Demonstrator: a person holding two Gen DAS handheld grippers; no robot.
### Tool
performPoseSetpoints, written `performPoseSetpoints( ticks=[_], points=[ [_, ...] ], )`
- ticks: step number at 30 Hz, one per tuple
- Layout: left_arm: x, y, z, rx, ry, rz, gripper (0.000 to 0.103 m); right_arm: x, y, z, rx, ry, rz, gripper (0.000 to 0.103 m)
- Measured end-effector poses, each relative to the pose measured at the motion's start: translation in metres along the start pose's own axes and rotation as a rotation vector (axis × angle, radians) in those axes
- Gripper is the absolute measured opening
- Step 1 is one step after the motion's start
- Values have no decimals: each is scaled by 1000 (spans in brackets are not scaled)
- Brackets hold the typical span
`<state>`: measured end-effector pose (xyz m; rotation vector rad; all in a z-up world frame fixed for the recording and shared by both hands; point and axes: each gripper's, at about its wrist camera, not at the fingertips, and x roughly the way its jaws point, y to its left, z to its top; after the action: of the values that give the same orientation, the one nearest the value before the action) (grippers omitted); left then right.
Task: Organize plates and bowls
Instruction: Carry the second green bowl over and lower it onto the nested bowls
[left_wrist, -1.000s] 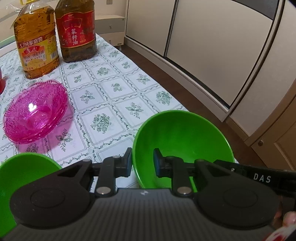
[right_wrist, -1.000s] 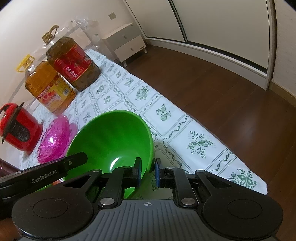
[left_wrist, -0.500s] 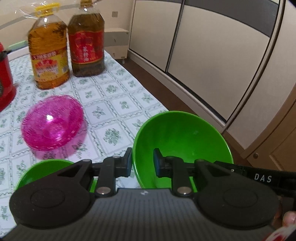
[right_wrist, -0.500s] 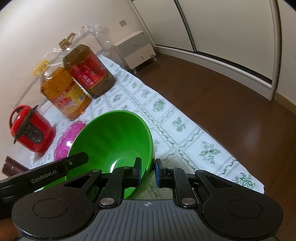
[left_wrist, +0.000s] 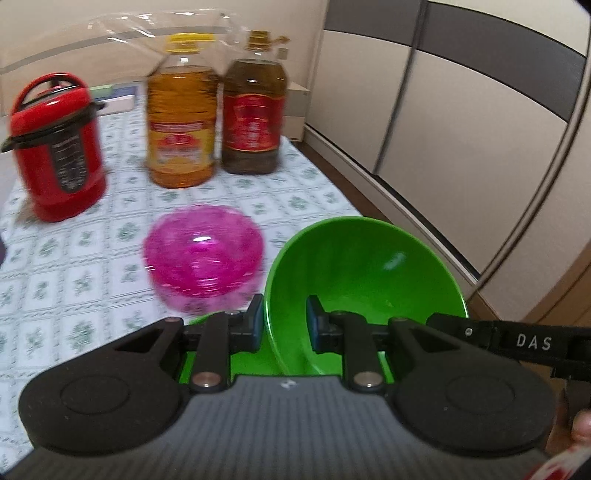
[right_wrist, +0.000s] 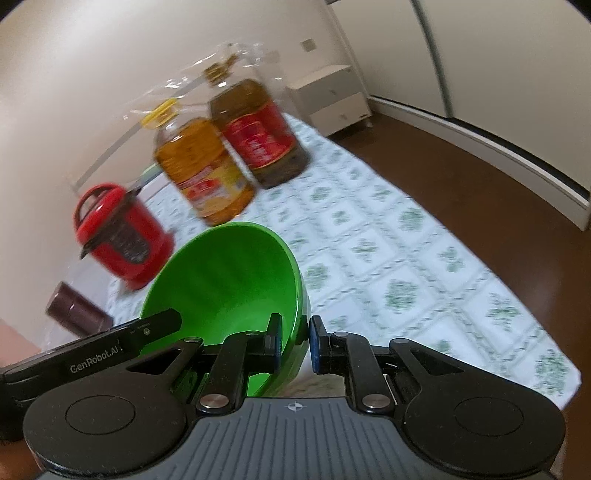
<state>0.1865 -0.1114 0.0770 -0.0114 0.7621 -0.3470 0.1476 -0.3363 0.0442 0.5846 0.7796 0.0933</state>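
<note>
Left gripper (left_wrist: 283, 323): we see its two fingers pinching the near rim of the green bowl (left_wrist: 364, 273), one finger outside the wall and one inside.
Right gripper (right_wrist: 294, 341): we see it pinching the same bowl's rim (right_wrist: 229, 280) on the other side, one finger inside and one outside.
Green bowl: we hold it between both grippers, tilted, up above the table (left_wrist: 74, 288). It looks empty inside.
Second green bowl (left_wrist: 212, 354): we see only a small bit of it under the left gripper, low down, near the held bowl.
Pink bowl (left_wrist: 204, 254): it sits on the tablecloth, just left of the held bowl and a little behind it. It is see-through and blurry.
Oil bottles: the yellow one (left_wrist: 181, 118) and the dark one with the red label (left_wrist: 255, 110) stand side by side at the far end of the table.
Red cooker (left_wrist: 55, 147): it stands left of the yellow bottle.
Brown cup (right_wrist: 75, 310): we see it at the left edge of the right view, near the cooker.
</note>
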Motion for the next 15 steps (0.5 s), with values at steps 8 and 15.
performPoseSetpoints(
  ticks=[8, 15],
  points=[
    [-18, 42, -12, -69, 0, 52, 20, 21, 37, -16, -65, 51, 41, 15],
    [-18, 60, -22, -108, 15, 64, 20, 37, 49, -25, -100, 86, 41, 15]
  ],
)
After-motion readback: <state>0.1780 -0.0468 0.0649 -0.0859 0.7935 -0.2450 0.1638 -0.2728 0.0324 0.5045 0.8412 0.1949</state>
